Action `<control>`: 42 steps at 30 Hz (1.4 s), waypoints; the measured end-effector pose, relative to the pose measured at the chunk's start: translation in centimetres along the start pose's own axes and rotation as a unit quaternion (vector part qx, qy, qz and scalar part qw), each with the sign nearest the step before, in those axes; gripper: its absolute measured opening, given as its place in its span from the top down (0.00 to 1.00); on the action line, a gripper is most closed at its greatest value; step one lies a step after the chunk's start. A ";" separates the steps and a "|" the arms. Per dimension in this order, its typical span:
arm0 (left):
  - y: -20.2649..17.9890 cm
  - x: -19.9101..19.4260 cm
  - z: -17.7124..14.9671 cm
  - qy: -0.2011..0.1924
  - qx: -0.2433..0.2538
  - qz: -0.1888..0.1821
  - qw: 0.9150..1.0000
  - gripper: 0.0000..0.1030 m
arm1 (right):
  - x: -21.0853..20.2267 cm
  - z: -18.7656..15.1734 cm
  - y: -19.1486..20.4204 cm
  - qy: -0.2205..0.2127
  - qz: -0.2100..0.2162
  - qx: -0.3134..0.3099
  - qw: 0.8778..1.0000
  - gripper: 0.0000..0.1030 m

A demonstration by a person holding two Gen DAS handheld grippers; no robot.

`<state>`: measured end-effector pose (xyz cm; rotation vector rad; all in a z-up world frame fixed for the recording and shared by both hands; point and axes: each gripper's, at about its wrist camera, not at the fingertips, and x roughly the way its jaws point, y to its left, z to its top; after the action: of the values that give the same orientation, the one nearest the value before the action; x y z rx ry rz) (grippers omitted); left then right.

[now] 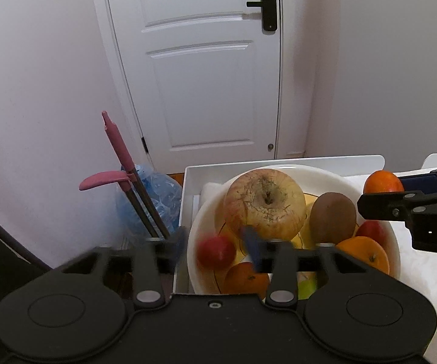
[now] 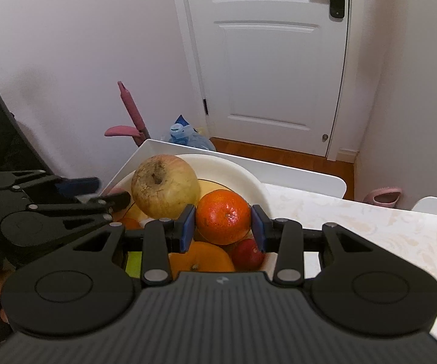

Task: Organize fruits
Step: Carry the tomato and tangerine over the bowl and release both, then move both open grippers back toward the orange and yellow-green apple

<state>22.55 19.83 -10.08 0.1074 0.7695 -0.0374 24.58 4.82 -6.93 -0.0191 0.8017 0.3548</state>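
Note:
A white bowl (image 1: 385, 230) holds a big yellow-red apple (image 1: 264, 203), a kiwi (image 1: 333, 218), oranges (image 1: 367, 254) and small red fruits (image 1: 215, 251). My right gripper (image 2: 223, 226) is shut on a mandarin orange (image 2: 223, 217), held just above the bowl (image 2: 248, 179); the mandarin also shows in the left wrist view (image 1: 382, 182). My left gripper (image 1: 218, 248) is open over the bowl's near left side, its fingers blurred, with the small red fruit between them. The apple shows in the right wrist view (image 2: 165, 186).
The bowl sits in a white tray (image 1: 188, 182) at the table's far left edge. The patterned tablecloth (image 2: 370, 224) stretches to the right. Beyond the table stand a pink-handled tool (image 1: 118, 148), a blue water bottle (image 1: 155, 200) and a white door (image 1: 203, 60).

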 end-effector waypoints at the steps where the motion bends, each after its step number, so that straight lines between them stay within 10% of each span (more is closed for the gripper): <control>1: 0.0 -0.3 0.0 -0.006 -0.001 0.001 1.000 0.16 | -0.1 0.0 -0.1 0.000 -0.002 0.002 1.000 0.48; 28: 1.9 -4.5 -0.1 -0.040 -0.051 0.006 0.998 0.02 | 1.6 -2.2 3.8 -0.016 0.058 -0.121 0.991 0.47; 34: 2.0 -4.5 -0.2 -0.041 -0.048 0.006 0.998 0.02 | 1.0 -2.6 4.3 -0.030 0.049 -0.131 0.990 0.14; 42: 1.8 -5.0 0.0 -0.040 -0.051 0.002 0.998 0.02 | -0.3 -2.8 3.8 -0.030 0.032 -0.121 0.992 0.10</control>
<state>19.08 21.55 -6.49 0.0097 0.6902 0.0023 21.19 7.85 -8.25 -0.2088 0.6977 0.5099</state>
